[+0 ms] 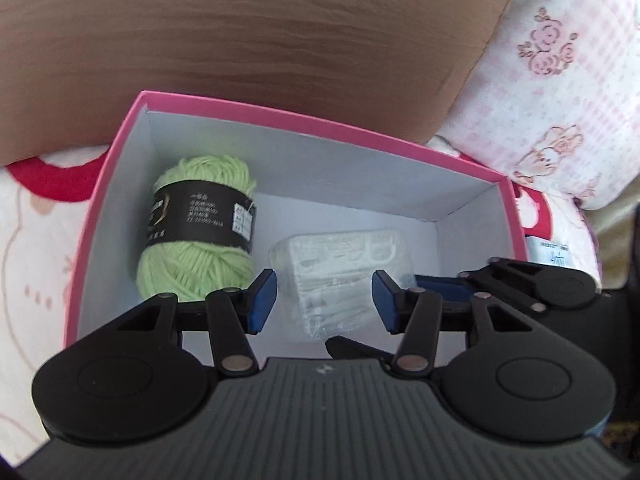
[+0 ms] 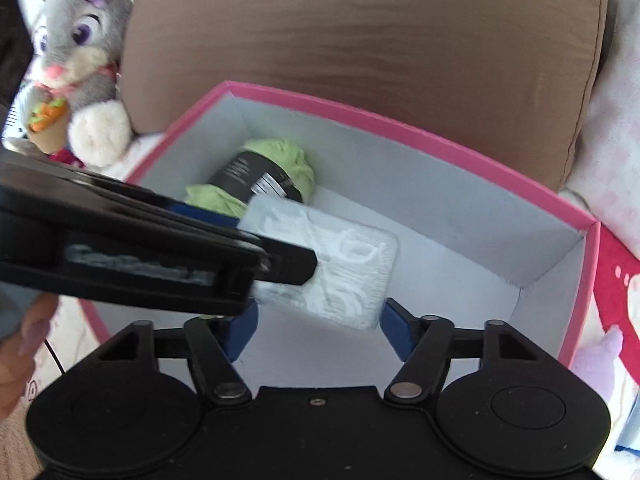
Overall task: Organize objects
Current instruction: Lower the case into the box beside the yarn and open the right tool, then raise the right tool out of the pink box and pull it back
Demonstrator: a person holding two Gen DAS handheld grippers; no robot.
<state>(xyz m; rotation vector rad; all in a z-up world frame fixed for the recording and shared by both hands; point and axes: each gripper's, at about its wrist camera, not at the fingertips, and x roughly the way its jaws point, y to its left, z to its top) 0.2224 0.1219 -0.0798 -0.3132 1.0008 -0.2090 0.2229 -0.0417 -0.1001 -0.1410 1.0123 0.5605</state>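
sitting in a pink box (image 1: 120,152) w/ grey-white inside: green yarn ball (image 1: 196,236) at the left & a clear plastic pack (image 1: 340,280) mid-floor. left claw (image 1: 324,300) hangs over the pack, blue pads apart on either side, no contact visible. right claw (image 2: 316,332) also spread, pack (image 2: 348,276) just ahead of its pads, not pinched. box rests on a bed against a brown cushion (image 2: 360,48); plush bunny (image 2: 76,52) far left.

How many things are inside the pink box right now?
2: green yarn by the left wall, and a clear packet mid-floor beside it. The tongs may hide more near the front.
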